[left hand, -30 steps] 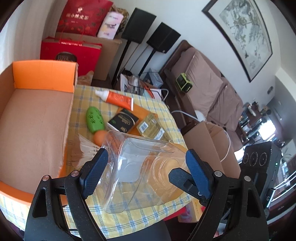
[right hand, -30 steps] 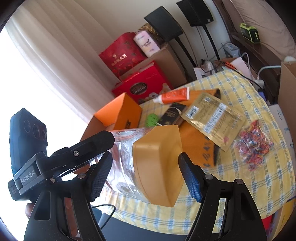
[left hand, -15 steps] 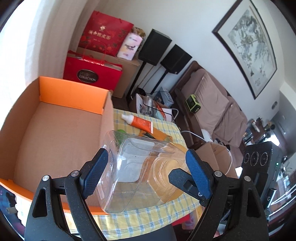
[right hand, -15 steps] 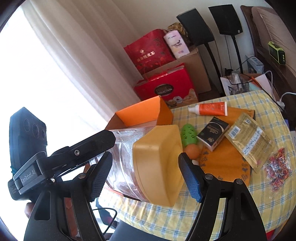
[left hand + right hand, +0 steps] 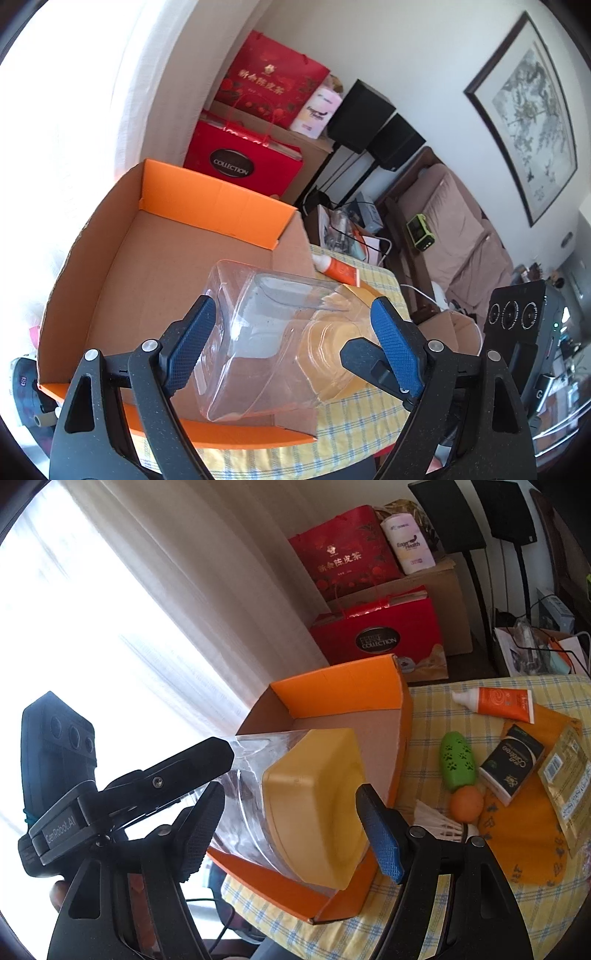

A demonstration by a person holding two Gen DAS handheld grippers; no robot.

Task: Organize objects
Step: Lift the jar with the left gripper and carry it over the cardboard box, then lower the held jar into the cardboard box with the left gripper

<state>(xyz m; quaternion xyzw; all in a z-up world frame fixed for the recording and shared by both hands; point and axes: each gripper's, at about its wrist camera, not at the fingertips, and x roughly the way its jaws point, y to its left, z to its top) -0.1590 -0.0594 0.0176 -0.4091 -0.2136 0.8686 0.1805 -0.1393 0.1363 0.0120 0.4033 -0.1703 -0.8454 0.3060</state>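
Bright window behind pale curtain (image 5: 155,590), white wall with framed ink painting (image 5: 532,110), brown sofa (image 5: 454,236), two black speakers (image 5: 376,125) on stands, red gift bags (image 5: 243,162).

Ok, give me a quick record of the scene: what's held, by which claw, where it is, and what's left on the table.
held: clear jar with yellow lid
left claw: on the jar's clear body
right claw: on the lid end
jar position: on its side, above the orange cardboard box
box contents: none visible
left on table: orange tube, green case, black packet, orange ball, shuttlecock
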